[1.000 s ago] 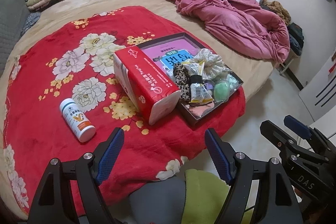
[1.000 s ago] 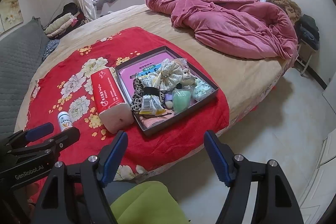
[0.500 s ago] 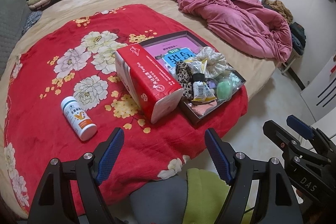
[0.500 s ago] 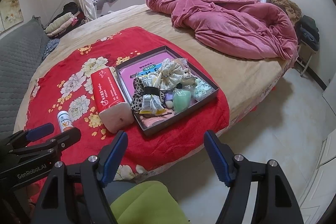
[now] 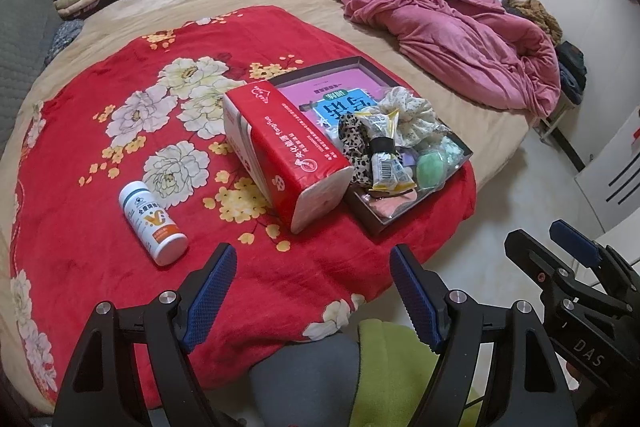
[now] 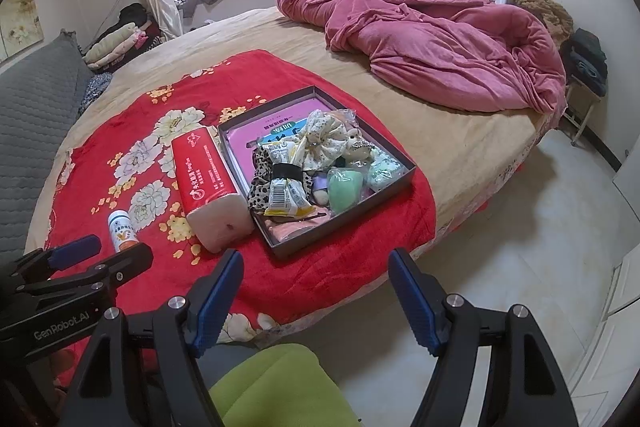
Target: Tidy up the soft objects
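The left gripper [image 5: 310, 293] is spread wide with nothing in it. The right gripper [image 6: 316, 293] is spread wide too, and it holds nothing. Both hang low at the near edge of the bed [image 6: 460, 143], short of the things, likely so that either one can reach in.

Just past them lies a red blanket [image 5: 80, 187] with big flowers, spread over the bed. A white bottle [image 5: 154, 223] lies on its side on the blanket, apart from the rest. Next comes a red tissue pack [image 5: 280, 147], soft and squashy at its white end. It lies right against the side of a dark tray [image 6: 404, 183].

The soft things sit in a heap in the tray: a spotted scrunchie [image 6: 260, 183], a cream flowery scrunchie [image 6: 324, 135], a green puff [image 6: 344, 187] and a small snack packet [image 6: 286, 193]. They are piled at the near end, so the pink book [image 6: 248, 143] under them shows. This could be a tray being filled or a tray being emptied.

A big pink quilt [image 6: 440, 43] is bunched up farther back.
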The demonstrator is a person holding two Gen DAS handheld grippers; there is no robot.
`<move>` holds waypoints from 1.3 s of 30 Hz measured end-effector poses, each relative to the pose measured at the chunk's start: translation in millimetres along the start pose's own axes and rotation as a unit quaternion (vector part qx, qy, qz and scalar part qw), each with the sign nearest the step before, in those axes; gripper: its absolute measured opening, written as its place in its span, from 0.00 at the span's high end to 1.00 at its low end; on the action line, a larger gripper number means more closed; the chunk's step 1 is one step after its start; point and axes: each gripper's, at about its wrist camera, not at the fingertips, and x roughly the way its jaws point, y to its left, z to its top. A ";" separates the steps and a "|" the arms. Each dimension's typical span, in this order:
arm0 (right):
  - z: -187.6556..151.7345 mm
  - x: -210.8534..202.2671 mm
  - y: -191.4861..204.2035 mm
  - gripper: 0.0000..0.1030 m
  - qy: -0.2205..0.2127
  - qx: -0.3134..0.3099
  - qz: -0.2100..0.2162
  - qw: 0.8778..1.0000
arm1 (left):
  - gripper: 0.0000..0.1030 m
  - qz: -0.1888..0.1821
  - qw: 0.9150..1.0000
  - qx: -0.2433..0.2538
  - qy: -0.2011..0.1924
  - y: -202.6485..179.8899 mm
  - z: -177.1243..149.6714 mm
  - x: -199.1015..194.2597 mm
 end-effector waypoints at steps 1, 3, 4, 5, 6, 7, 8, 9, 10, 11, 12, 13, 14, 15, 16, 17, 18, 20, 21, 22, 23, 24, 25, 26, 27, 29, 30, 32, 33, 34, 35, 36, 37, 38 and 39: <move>0.1 -0.3 -0.1 0.28 0.000 0.000 -0.001 1.000 | 0.22 0.000 1.000 0.000 0.001 0.1 -0.2 0.1; 0.3 -0.1 0.0 0.28 -0.001 0.000 0.000 1.000 | 0.22 0.000 1.000 -0.002 0.002 0.4 -0.3 0.7; -0.2 -0.2 0.0 0.28 -0.002 0.001 0.000 1.000 | 0.22 0.000 1.000 -0.002 0.003 0.6 -0.2 0.8; -0.2 0.0 0.3 0.28 -0.002 0.001 0.000 1.000 | 0.22 0.001 1.000 -0.002 0.003 0.9 -0.2 1.0; -0.2 0.1 0.6 0.28 -0.002 0.000 -0.001 1.000 | 0.22 0.001 1.000 -0.002 0.004 0.9 -0.2 1.0; 0.0 0.0 0.3 0.28 -0.002 0.001 0.000 1.000 | 0.22 0.001 1.000 -0.002 0.004 1.2 0.0 1.3; 0.4 0.5 0.4 0.28 -0.001 0.001 0.000 1.000 | 0.22 0.002 1.000 -0.003 0.005 1.5 0.2 1.4; 0.2 -0.1 0.1 0.28 0.000 0.001 0.000 1.000 | 0.22 0.003 1.000 -0.003 0.005 1.7 0.3 1.6; 0.1 -0.5 0.0 0.28 -0.001 0.001 0.000 1.000 | 0.22 0.004 1.000 -0.002 0.006 1.9 0.2 1.7; 0.4 -0.7 0.1 0.28 -0.002 0.001 -0.001 1.000 | 0.22 0.007 1.000 -0.003 0.006 2.1 0.2 1.9; -0.2 -1.1 -0.3 0.28 -0.003 0.002 -0.001 1.000 | 0.22 0.009 1.000 -0.003 0.007 2.4 0.2 2.1; -0.2 -1.5 -0.8 0.28 -0.003 0.003 -0.001 1.000 | 0.22 0.009 1.000 -0.004 0.007 2.5 0.4 2.1; -0.3 -1.7 -0.8 0.28 -0.003 0.003 -0.001 1.000 | 0.22 0.009 1.000 -0.004 0.007 2.5 0.4 2.3; -0.2 -1.8 -1.0 0.28 -0.004 0.002 -0.002 1.000 | 0.22 0.011 1.000 -0.005 0.007 2.9 0.5 2.4; -0.3 -2.2 -1.1 0.28 -0.005 0.003 -0.003 1.000 | 0.22 0.011 1.000 -0.006 0.007 3.3 0.5 2.6; -0.3 -2.0 -1.2 0.28 -0.005 0.003 -0.002 1.000 | 0.22 0.012 1.000 -0.006 0.009 3.4 0.4 2.9; -0.6 -1.7 -1.5 0.28 -0.004 0.004 -0.003 1.000 | 0.22 0.013 1.000 -0.006 0.010 3.8 0.3 3.2; -0.9 -1.9 -0.9 0.28 -0.004 0.004 -0.003 1.000 | 0.23 0.013 1.000 -0.006 0.010 4.1 0.2 3.3; -1.0 -1.8 -0.9 0.28 -0.005 0.003 -0.003 1.000 | 0.23 0.014 1.000 -0.006 0.009 4.1 0.2 3.2; -1.1 -1.7 -0.6 0.28 -0.005 0.003 -0.004 1.000 | 0.22 0.013 1.000 -0.006 0.008 4.4 0.1 3.1; -1.2 -1.5 -0.2 0.28 -0.004 0.003 -0.005 1.000 | 0.22 0.014 1.000 -0.007 0.009 4.3 0.0 3.6; -1.2 -1.5 -0.2 0.28 -0.004 0.003 -0.004 1.000 | 0.22 0.013 1.000 -0.007 0.009 4.6 -0.3 3.6; -1.1 -1.2 0.2 0.28 -0.003 0.003 -0.005 1.000 | 0.22 0.014 1.000 -0.007 0.008 4.5 -0.1 3.7; -1.1 -1.0 0.8 0.28 -0.003 0.002 -0.005 1.000 | 0.22 0.014 1.000 -0.007 0.009 4.8 -0.1 4.7; -1.0 -1.0 1.2 0.28 -0.003 0.002 -0.005 1.000 | 0.22 0.014 1.000 -0.007 0.009 4.5 -0.2 4.6; -1.4 -0.8 1.5 0.28 -0.004 0.001 -0.005 1.000 | 0.22 0.015 1.000 -0.008 0.008 4.5 -0.2 4.4; -1.5 -0.4 2.1 0.28 -0.003 0.001 -0.006 1.000 | 0.22 0.015 1.000 -0.008 0.007 4.8 -0.4 4.5; -1.7 0.2 3.6 0.28 -0.002 0.000 -0.005 1.000 | 0.22 0.015 1.000 -0.008 0.008 5.1 -0.3 5.5; -1.7 0.1 4.1 0.28 -0.002 -0.001 -0.006 1.000 | 0.22 0.016 1.000 -0.008 0.008 5.4 -0.5 4.9; -1.8 0.3 4.9 0.28 -0.002 -0.002 -0.006 1.000 | 0.22 0.015 1.000 -0.008 0.008 5.8 -0.8 4.7; -1.8 0.2 5.4 0.28 -0.002 -0.002 -0.006 1.000 | 0.22 0.016 1.000 -0.009 0.009 6.2 -0.9 4.3; -1.7 0.4 5.7 0.28 -0.003 -0.003 -0.006 1.000 | 0.22 0.016 1.000 -0.009 0.008 6.6 -0.8 3.7; -1.8 0.8 6.2 0.28 -0.002 -0.004 -0.007 1.000 | 0.22 0.015 1.000 -0.008 0.009 6.6 -0.7 4.0; -1.6 1.0 6.5 0.28 -0.002 -0.004 -0.007 1.000 | 0.22 0.016 1.000 -0.008 0.009 6.9 -0.8 4.0; -1.3 1.5 6.9 0.28 -0.002 -0.004 -0.005 1.000 | 0.22 0.016 1.000 -0.009 0.009 7.5 -0.6 3.5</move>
